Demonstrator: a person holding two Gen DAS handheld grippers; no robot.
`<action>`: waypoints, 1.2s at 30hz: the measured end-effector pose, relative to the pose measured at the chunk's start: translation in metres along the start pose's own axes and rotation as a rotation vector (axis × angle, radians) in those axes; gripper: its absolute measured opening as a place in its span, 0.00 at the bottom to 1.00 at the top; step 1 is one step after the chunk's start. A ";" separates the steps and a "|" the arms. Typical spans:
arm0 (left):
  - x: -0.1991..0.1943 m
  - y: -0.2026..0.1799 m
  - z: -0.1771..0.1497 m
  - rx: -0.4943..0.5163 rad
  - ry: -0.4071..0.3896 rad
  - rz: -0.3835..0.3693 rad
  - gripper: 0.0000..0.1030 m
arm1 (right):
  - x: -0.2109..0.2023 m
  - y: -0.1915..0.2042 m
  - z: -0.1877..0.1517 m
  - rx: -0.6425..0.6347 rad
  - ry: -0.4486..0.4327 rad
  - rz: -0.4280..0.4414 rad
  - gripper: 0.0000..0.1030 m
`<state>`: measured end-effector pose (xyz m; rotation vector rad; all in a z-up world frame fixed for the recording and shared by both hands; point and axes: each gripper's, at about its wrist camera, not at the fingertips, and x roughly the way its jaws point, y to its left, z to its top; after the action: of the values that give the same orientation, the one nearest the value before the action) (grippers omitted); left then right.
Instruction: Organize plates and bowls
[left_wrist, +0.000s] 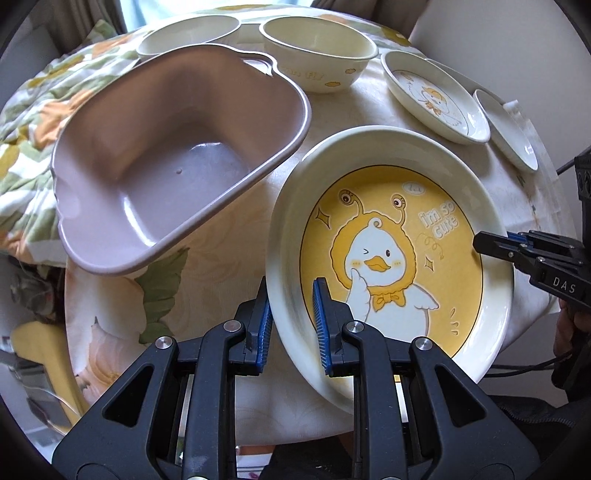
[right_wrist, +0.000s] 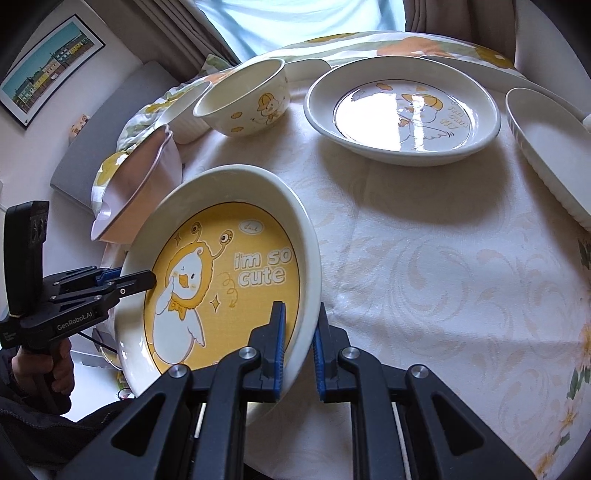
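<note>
A cream plate with a yellow duck picture (left_wrist: 391, 258) is held tilted above the table's near edge, and shows in the right wrist view (right_wrist: 221, 280) too. My left gripper (left_wrist: 293, 328) is shut on its left rim. My right gripper (right_wrist: 299, 343) is shut on its right rim; it appears in the left wrist view (left_wrist: 495, 245) at the plate's far side. The left gripper shows in the right wrist view (right_wrist: 125, 278). A mauve plastic basin (left_wrist: 173, 166) stands at the left. A duck bowl (right_wrist: 243, 99) and a duck plate (right_wrist: 402, 110) sit farther back.
A second cream bowl (left_wrist: 188, 35) stands behind the basin. A small duck dish (left_wrist: 436, 96) and a ribbed white dish (right_wrist: 550, 151) lie at the right. A flowered cloth (right_wrist: 424, 258) covers the round table. A curtained window is behind.
</note>
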<state>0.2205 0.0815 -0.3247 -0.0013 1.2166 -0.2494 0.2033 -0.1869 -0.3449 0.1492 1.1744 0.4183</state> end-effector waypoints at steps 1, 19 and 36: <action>0.000 0.000 0.000 0.002 0.000 0.000 0.17 | 0.000 0.001 0.000 0.004 -0.002 -0.008 0.12; -0.022 -0.032 -0.008 0.147 -0.069 0.079 0.71 | -0.031 0.014 -0.010 0.051 -0.065 -0.106 0.62; -0.129 -0.155 0.027 0.174 -0.318 0.068 1.00 | -0.191 -0.041 -0.035 0.066 -0.325 -0.211 1.00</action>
<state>0.1741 -0.0478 -0.1747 0.1463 0.8745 -0.2834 0.1199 -0.3030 -0.2068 0.1428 0.8733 0.1613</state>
